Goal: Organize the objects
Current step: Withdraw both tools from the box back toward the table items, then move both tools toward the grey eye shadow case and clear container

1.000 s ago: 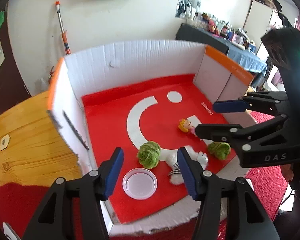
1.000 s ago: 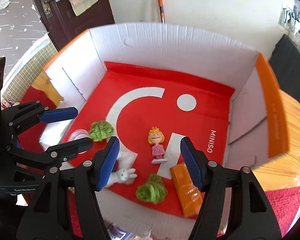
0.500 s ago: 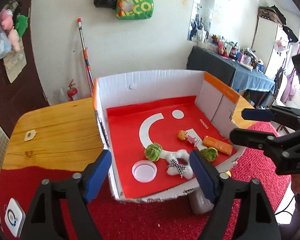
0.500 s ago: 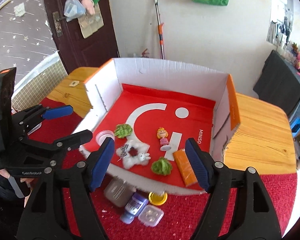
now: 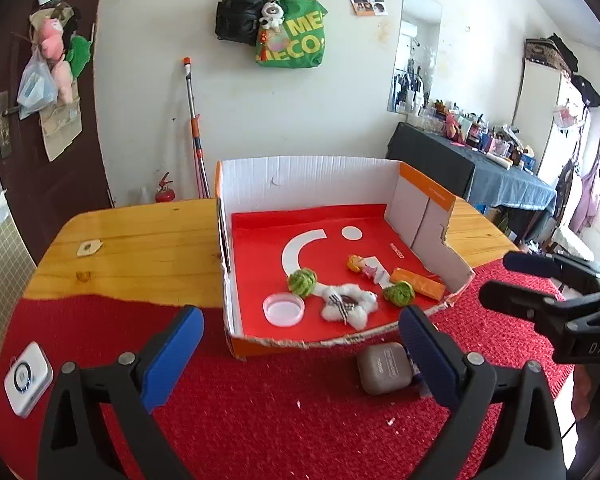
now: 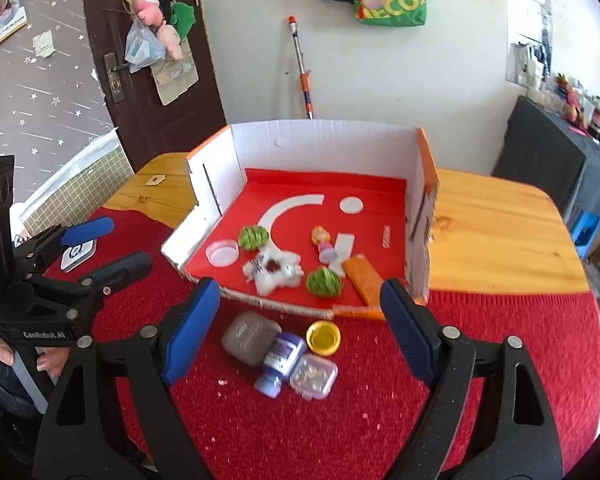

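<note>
Both the left claw [image 5: 296, 350] and right claw [image 6: 300, 326] have just been opening, empty, before the box [image 6: 320, 140] on the table [image 6: 492, 240].

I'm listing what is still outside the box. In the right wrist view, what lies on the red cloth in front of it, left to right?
Grey case → purple bottle → clear square container. The yellow cap sits above the last two, so its place in the order is unclear.
</note>
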Demonstrator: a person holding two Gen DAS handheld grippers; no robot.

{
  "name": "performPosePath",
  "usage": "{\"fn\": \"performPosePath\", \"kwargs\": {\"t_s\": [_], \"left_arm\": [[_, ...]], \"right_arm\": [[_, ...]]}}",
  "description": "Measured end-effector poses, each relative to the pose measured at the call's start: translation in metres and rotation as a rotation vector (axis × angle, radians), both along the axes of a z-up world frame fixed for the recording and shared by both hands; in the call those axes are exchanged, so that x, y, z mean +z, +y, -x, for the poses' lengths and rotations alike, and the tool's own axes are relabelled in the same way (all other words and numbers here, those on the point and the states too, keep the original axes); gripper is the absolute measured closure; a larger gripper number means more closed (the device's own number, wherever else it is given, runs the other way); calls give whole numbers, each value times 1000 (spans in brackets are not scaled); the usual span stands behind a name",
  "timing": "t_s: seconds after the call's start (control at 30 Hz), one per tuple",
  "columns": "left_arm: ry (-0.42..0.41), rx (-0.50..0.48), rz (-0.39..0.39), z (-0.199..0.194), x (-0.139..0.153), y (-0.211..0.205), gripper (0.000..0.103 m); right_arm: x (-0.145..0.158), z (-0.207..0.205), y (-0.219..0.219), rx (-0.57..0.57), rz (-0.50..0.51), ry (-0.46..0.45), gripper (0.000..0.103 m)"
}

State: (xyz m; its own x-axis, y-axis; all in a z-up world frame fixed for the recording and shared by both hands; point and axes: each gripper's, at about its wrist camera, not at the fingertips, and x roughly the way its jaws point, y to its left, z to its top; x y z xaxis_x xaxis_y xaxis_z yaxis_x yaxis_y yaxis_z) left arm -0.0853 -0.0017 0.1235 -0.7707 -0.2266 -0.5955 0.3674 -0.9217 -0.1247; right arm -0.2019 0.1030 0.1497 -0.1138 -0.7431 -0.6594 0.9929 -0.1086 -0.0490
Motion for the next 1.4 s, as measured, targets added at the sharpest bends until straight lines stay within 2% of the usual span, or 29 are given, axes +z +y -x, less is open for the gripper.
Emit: {"fn": "performPosePath", "kwargs": {"t_s": [0.27,0.67,1.4], "left_arm": [[-12,12,-13,-9,-21,15,0],[-110,-6,-86,-4,-67,25,0],[-179,-48,-124,16,-81,29,0]], "right_arm": [[-25,7,17,-59,-4,7,17],[-75,17,20,-93,-96,-28,17],[-89,31,13,-99,-140,-59,17]]}}
